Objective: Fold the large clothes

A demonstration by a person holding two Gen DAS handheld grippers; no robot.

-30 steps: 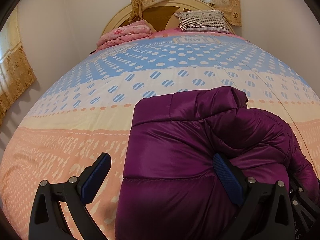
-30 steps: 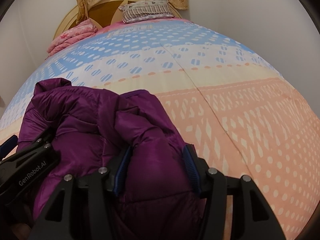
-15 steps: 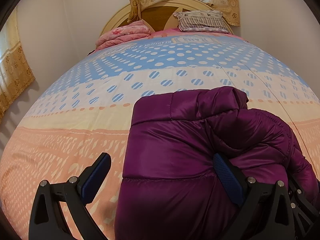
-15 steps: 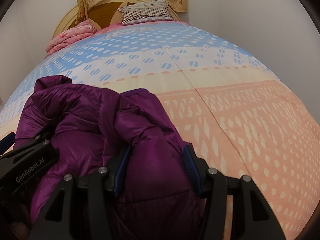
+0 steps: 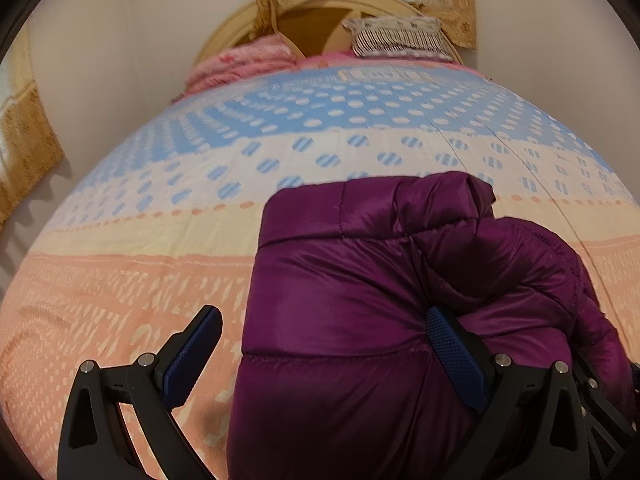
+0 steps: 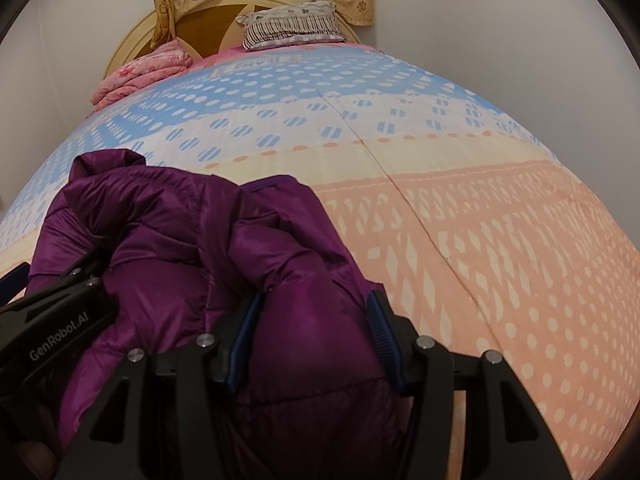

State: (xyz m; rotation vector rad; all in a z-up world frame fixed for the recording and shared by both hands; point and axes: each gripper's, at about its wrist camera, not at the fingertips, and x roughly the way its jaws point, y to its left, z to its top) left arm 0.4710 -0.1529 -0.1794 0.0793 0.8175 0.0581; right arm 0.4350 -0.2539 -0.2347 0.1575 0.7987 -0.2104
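Observation:
A purple puffer jacket [image 5: 360, 300] lies bunched on the bed near its foot; it also shows in the right wrist view [image 6: 192, 248]. My left gripper [image 5: 324, 344] is open, its jaws wide apart over the jacket's left part, the right pad pressing into the fabric. My right gripper [image 6: 312, 332] is shut on a thick fold of the jacket's right side. The left gripper's black body [image 6: 52, 320] shows at the left of the right wrist view, lying on the jacket.
The bed cover [image 5: 140, 280] is patterned blue, cream and peach. A folded pink quilt [image 5: 236, 64] and a striped pillow [image 5: 400, 36] lie at the wooden headboard [image 6: 208, 20]. Curtains [image 5: 24, 152] hang at left and behind.
Both views have shifted slightly lower and closer to the jacket. The jaws and the jacket's shape look the same.

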